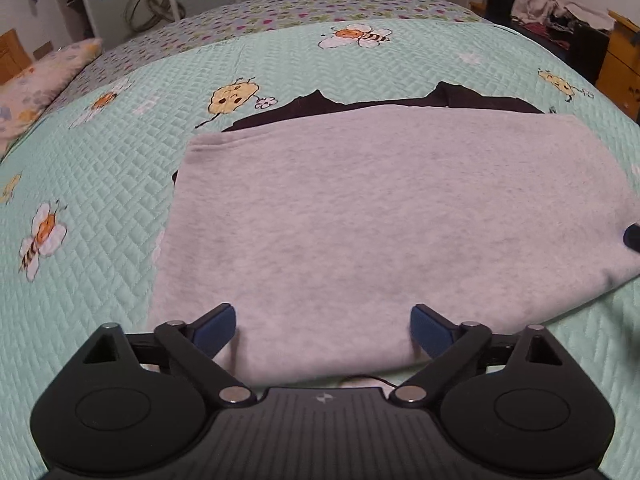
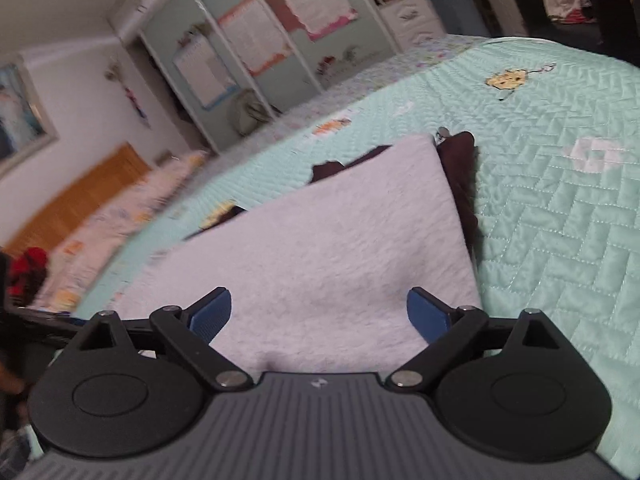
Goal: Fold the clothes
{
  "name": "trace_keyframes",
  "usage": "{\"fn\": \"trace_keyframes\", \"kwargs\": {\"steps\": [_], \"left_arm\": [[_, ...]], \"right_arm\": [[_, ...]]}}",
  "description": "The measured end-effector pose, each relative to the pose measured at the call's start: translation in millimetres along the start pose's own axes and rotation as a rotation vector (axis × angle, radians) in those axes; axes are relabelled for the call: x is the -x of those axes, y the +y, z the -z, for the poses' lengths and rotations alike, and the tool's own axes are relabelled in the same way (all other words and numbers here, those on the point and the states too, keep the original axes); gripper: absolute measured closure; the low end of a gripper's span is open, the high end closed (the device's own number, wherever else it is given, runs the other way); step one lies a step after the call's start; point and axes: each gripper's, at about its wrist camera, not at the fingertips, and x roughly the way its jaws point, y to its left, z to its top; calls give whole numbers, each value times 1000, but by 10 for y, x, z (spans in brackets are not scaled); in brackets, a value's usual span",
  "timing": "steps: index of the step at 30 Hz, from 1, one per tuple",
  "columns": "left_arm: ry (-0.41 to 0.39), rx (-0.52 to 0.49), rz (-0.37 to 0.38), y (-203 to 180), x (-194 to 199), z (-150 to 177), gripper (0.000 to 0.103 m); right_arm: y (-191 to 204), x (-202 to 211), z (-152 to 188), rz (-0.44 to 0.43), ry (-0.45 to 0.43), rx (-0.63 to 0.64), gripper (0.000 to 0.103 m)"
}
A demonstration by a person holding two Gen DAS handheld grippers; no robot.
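Observation:
A light grey garment (image 1: 380,224) lies folded flat on the mint quilted bedspread (image 1: 100,184), with a dark brown garment (image 1: 452,98) showing from under its far edge. My left gripper (image 1: 322,330) hovers over the grey garment's near edge, jaws wide open with nothing between its blue pads (image 1: 216,330). In the right wrist view the same grey garment (image 2: 332,256) runs away from me, the dark garment (image 2: 460,168) along its right and far edges. My right gripper (image 2: 320,314) stands open over the near right part of the grey cloth. A dark blue fingertip (image 1: 633,236) shows at the left view's right edge.
A patterned pillow (image 1: 36,80) lies at the bed's left side. Wardrobe doors (image 2: 260,48) with posters stand beyond the bed. A dark chair with piled clothes (image 1: 540,8) and wooden furniture (image 1: 620,60) stand at the right. Bare bedspread (image 2: 560,200) stretches to the right of the garments.

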Motion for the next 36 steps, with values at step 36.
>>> {"fn": "trace_keyframes", "kwargs": {"steps": [36], "left_arm": [[13,130,-66,92,391,-204,1]], "right_arm": [[864,-72,-485,165,128,-43,0]]}}
